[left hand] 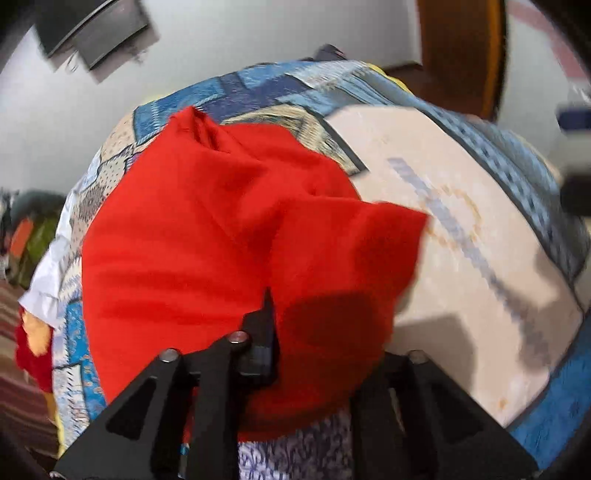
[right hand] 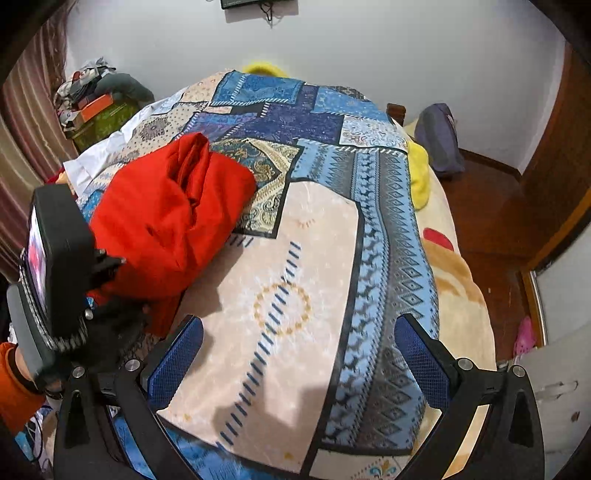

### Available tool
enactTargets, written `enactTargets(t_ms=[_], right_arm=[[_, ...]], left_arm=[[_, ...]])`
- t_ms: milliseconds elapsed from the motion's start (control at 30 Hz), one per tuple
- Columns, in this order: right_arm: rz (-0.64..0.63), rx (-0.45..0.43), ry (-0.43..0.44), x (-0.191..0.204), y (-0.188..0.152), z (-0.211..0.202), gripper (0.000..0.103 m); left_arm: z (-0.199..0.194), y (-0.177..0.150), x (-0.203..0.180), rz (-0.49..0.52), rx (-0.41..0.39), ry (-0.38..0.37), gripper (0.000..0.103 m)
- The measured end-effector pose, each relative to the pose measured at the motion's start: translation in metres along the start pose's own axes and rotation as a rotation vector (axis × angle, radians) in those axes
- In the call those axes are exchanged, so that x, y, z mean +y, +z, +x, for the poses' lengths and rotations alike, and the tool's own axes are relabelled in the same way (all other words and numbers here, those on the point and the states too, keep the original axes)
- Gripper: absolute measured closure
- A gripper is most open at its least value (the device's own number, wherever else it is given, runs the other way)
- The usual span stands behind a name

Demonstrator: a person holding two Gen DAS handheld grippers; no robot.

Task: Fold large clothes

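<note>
A large red garment (left hand: 207, 236) lies bunched on the left part of the patchwork bedspread (left hand: 461, 258); in the right wrist view the garment (right hand: 166, 214) is a rumpled heap. My left gripper (left hand: 295, 306) sits at its near edge. One black finger (left hand: 264, 328) shows, and red cloth drapes over and hides the other, so the grip is unclear. From the right wrist view, the left gripper (right hand: 110, 264) touches the heap's near left side, carried by a gloved hand (right hand: 107, 332) with an orange sleeve. My right gripper (right hand: 299, 319) hovers open over the bare beige panel (right hand: 295, 258), holding nothing.
A white cloth (right hand: 92, 162) and a yellow blanket (right hand: 419, 177) hang at the bed's edges. Boxes and clothes (right hand: 96, 103) are piled at the far left. A dark bag (right hand: 439, 136) and pink shoes (right hand: 524, 338) sit on the wooden floor on the right. A screen (left hand: 96, 33) hangs on the wall.
</note>
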State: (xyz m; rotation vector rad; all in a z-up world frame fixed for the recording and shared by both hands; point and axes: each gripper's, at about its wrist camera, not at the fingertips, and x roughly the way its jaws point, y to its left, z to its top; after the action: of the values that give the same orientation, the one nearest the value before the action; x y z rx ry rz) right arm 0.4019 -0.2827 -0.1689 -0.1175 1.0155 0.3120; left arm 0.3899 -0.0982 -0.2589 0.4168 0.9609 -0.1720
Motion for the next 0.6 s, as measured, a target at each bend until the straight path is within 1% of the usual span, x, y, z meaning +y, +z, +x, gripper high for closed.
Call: enactTargets(t_ms=[33, 67, 100, 167, 233, 300, 333, 367, 400, 467, 533, 600], right_arm=[[-0.003, -0.006, -0.003, 0.001, -0.002, -0.003, 0.000], [-0.004, -0.009, -0.004, 0.000, -0.004, -0.006, 0.000], [-0.003, -0.015, -0.004, 0.001, -0.005, -0.010, 0.000], [0.003, -0.025, 0.001, 0.002, -0.006, -0.018, 0.000], [0.006, -0.036, 0.010, 0.004, -0.005, -0.027, 0.000], [0.004, -0.045, 0.017, 0.009, -0.002, -0.034, 0.000], [0.000, -0.052, 0.021, 0.013, 0.001, -0.037, 0.000], [-0.004, -0.059, 0.026, 0.017, 0.003, -0.040, 0.000], [-0.011, -0.069, 0.033, 0.023, 0.007, -0.043, 0.000], [-0.024, -0.083, 0.043, 0.036, 0.014, -0.046, 0.000], [-0.039, -0.097, 0.061, 0.049, 0.022, -0.045, 0.000], [-0.055, -0.108, 0.080, 0.064, 0.030, -0.040, 0.000]], left_arm=[[-0.004, -0.003, -0.002, 0.013, 0.000, -0.011, 0.069], [-0.010, -0.005, -0.002, 0.018, -0.002, -0.031, 0.056], [-0.015, -0.006, -0.001, 0.012, -0.003, -0.060, 0.048], [-0.033, -0.009, 0.007, -0.024, -0.020, -0.092, 0.047], [-0.048, -0.009, 0.019, -0.061, -0.031, -0.098, 0.046], [-0.063, -0.010, 0.036, -0.104, -0.049, -0.095, 0.038], [-0.071, -0.012, 0.043, -0.119, -0.064, -0.088, 0.035], [-0.077, -0.014, 0.053, -0.134, -0.082, -0.076, 0.031], [-0.085, -0.015, 0.066, -0.154, -0.102, -0.052, 0.027], [-0.094, -0.020, 0.090, -0.187, -0.126, -0.017, 0.024], [-0.097, -0.023, 0.111, -0.216, -0.140, 0.016, 0.020], [-0.098, -0.031, 0.136, -0.246, -0.154, 0.072, 0.013]])
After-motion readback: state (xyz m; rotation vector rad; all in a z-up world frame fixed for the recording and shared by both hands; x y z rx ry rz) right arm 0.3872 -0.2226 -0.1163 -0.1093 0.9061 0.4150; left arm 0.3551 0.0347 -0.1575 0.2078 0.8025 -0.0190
